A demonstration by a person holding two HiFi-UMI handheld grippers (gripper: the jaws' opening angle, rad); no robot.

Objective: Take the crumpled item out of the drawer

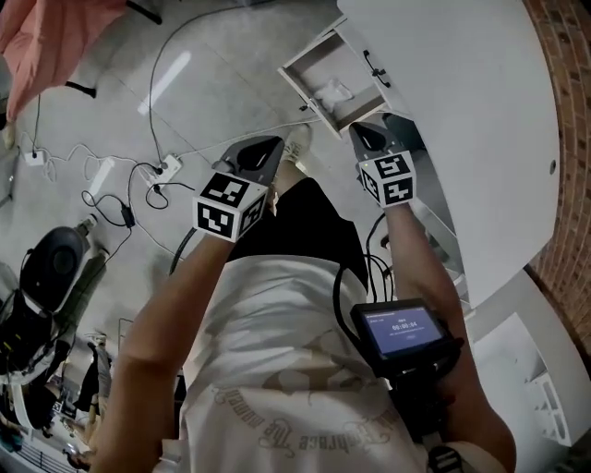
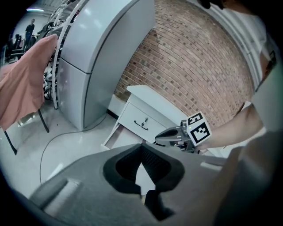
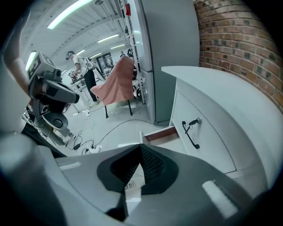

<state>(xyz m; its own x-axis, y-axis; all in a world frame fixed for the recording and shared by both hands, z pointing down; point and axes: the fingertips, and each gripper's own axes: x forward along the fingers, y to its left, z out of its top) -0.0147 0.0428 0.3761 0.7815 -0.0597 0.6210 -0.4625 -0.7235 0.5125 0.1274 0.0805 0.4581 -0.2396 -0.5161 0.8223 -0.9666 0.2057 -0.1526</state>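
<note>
Jaws closed and empty on both the left gripper point(image 2: 141, 146) and the right gripper point(image 3: 140, 148). Brick wall point(image 1: 565, 185) behind. White cabinet point(image 1: 462, 102) against it. Lower drawer point(image 1: 314, 63) pulled open, just ahead of both grippers. Waist-mounted screen point(image 1: 402, 331) lit, its text too small to read. Crumpled item point(image 1: 334, 90), white, lies inside the drawer, clear of both grippers.

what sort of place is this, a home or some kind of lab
Probably a lab or workshop, not a home: cables and a power strip across a bare floor, ceiling strip lights, and a lone cabinet by a brick wall.
</note>
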